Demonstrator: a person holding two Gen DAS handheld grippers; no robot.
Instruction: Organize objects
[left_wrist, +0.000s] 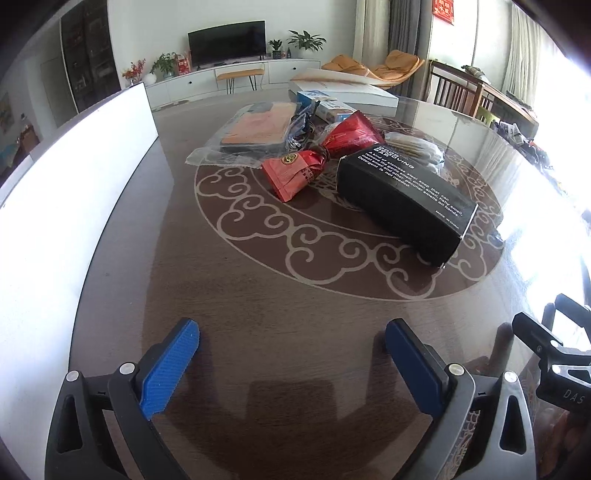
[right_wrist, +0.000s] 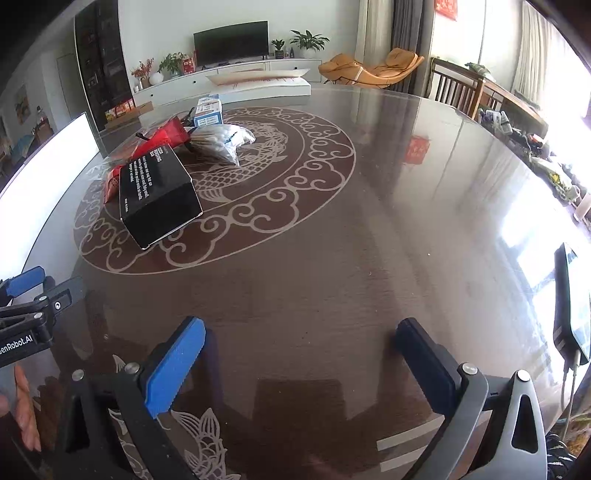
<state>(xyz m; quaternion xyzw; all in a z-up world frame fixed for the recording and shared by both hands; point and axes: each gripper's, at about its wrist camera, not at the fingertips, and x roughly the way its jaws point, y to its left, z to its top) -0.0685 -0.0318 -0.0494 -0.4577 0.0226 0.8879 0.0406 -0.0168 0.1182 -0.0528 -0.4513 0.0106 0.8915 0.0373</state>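
Observation:
A black box with white print lies on the round glass-topped table, ahead and right of my left gripper, which is open and empty. Behind it lie a red foil bag, a clear bag with an orange item, a clear bag of pale items and a blue-and-white box. In the right wrist view the black box, red bag, clear bag and blue-and-white box sit far left. My right gripper is open and empty.
A white panel stands along the table's left edge. A large flat white box lies at the far side. A phone on a stand is at the right edge. Chairs and clutter stand beyond the table's right side.

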